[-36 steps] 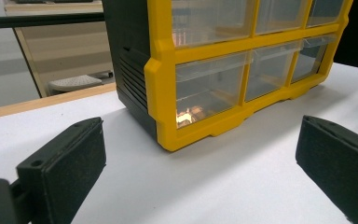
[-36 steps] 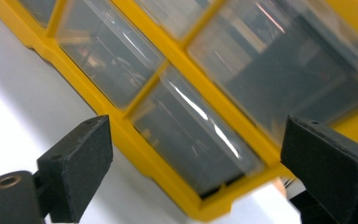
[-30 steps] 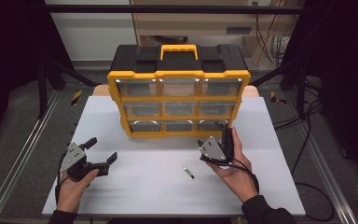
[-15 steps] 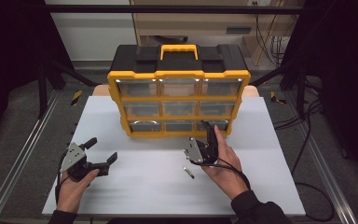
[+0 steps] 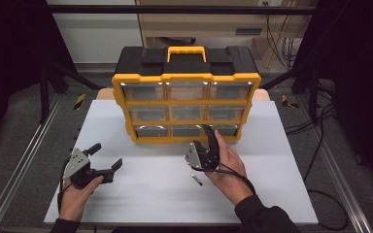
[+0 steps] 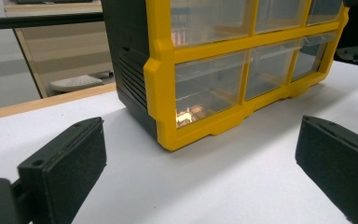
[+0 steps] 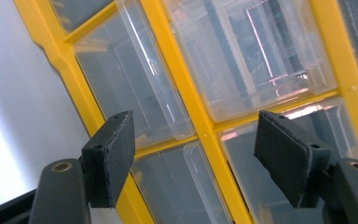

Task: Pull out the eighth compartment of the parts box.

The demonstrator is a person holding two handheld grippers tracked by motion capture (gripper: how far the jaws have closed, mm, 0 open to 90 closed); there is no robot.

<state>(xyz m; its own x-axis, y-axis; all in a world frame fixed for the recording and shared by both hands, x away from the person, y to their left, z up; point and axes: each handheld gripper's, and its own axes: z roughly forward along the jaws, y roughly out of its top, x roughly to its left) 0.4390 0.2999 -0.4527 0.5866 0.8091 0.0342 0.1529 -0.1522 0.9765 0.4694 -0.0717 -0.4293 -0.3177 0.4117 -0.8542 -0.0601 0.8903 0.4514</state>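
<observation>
A yellow and black drawer organizer (image 5: 187,104) with clear drawers stands at the middle of the white table (image 5: 281,160). My right gripper (image 5: 210,138) is held close against its bottom row, near the middle drawer. In the right gripper view the jaws (image 7: 200,158) are open and have just been closing, with a yellow divider (image 7: 186,93) and clear drawer fronts (image 7: 242,56) behind the gap and nothing pressed between the pads. My left gripper (image 5: 106,156) rests open at the front left. Its jaws (image 6: 205,177) stand wide and empty, facing the organizer (image 6: 205,70).
A small metal screw (image 5: 196,178) lies on the table just in front of my right hand. Metal frame rails (image 5: 24,160) run along both sides of the table. Cables (image 5: 320,145) hang off the right edge.
My right hand has moved left along the organizer's front, toward its bottom middle drawer. The left gripper and the screw have stayed where they were.
</observation>
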